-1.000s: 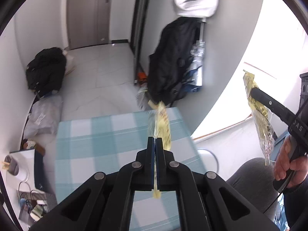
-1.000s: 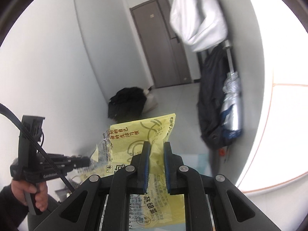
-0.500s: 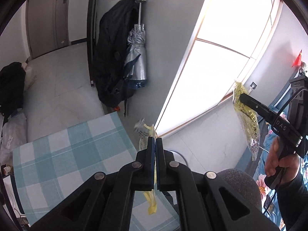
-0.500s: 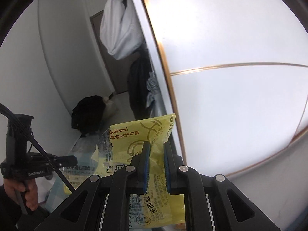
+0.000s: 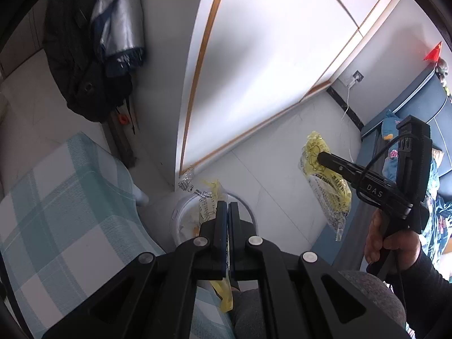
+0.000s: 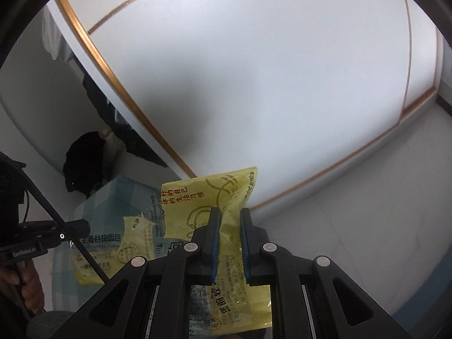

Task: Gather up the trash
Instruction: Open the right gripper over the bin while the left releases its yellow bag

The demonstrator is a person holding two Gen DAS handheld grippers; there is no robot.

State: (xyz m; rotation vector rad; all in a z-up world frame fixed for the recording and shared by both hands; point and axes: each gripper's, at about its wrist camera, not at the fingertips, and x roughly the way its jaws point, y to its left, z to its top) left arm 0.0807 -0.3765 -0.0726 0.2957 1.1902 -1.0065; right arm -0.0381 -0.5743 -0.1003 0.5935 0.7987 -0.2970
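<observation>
My left gripper is shut on a thin yellow and clear wrapper, held right above a white trash bin on the floor. That wrapper also shows in the right wrist view, hanging from the left gripper. My right gripper is shut on a yellow food wrapper with printed text. In the left wrist view the right gripper holds that wrapper in the air, to the right of the bin.
A table with a teal checked cloth is at the left. A dark jacket and a silver umbrella hang by the white wall. A blue bed stands at the far right. A person's knee is below.
Both grippers have swung right, away from the table and towards the wall and floor. The white bin has come into view under the left gripper. Both still hold their wrappers.
</observation>
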